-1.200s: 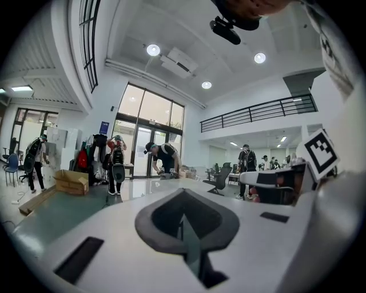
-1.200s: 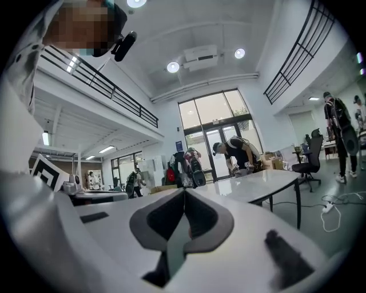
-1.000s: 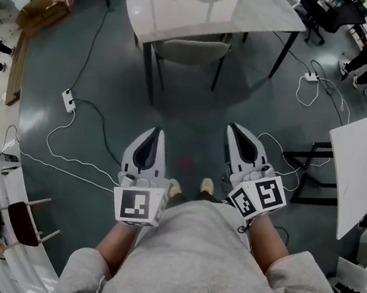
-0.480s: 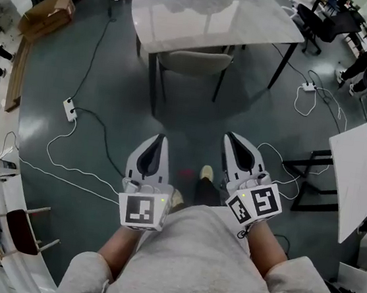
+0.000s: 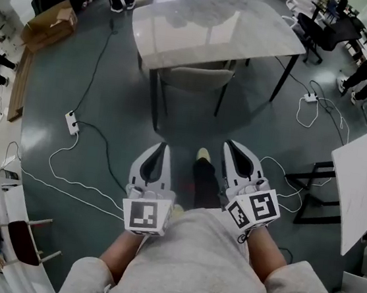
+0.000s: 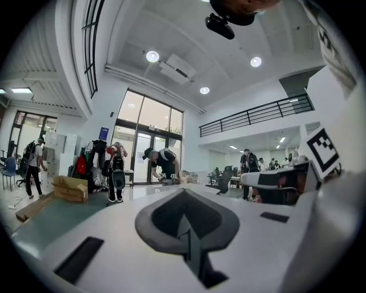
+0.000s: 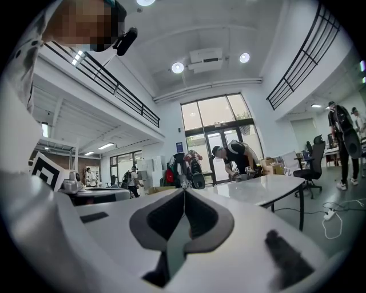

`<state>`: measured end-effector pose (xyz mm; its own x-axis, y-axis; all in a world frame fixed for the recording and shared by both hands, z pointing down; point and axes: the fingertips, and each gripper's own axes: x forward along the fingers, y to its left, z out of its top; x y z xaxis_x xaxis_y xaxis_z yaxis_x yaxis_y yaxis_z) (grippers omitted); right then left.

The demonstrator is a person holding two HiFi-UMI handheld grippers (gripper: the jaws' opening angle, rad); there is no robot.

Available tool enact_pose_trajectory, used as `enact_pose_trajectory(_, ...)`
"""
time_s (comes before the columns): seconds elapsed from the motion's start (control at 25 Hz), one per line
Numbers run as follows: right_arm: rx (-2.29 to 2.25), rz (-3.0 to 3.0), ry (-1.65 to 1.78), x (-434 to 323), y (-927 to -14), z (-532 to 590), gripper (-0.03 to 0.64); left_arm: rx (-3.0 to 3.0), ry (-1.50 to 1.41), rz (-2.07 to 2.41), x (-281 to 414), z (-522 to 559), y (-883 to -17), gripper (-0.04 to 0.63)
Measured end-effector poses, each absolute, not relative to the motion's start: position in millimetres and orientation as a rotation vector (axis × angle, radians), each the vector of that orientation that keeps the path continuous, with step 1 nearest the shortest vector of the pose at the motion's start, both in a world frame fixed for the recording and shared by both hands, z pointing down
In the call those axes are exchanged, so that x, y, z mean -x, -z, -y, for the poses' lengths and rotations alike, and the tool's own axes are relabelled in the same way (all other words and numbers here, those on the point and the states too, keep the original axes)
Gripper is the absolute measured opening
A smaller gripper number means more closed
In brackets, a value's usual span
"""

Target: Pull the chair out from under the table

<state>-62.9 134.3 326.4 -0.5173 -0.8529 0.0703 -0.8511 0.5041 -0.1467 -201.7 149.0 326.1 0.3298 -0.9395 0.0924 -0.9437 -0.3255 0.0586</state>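
Head view: left gripper (image 5: 163,146) and right gripper (image 5: 231,145), both pressed together and empty, face the tucked chair (image 5: 195,77); spread jaws before gripping its backrest.

The chair (image 5: 195,77) sits tucked under the table (image 5: 211,26), its seat hidden beneath the top with only backrest and legs showing, while a white board (image 5: 360,191) is cut off at the right edge.
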Motion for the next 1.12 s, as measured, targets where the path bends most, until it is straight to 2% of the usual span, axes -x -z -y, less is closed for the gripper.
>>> enact_pose_trajectory(0.44,1.519,-2.742,0.284,55,-354,-15,0.025,-2.431,-0.128,1.767,197,-32,-354,0.012)
enact_pose_trajectory(1.12,1.542,-2.763,0.429,11,-380,123,0.025,-2.383,-0.254,1.664,146,110,-387,0.014)
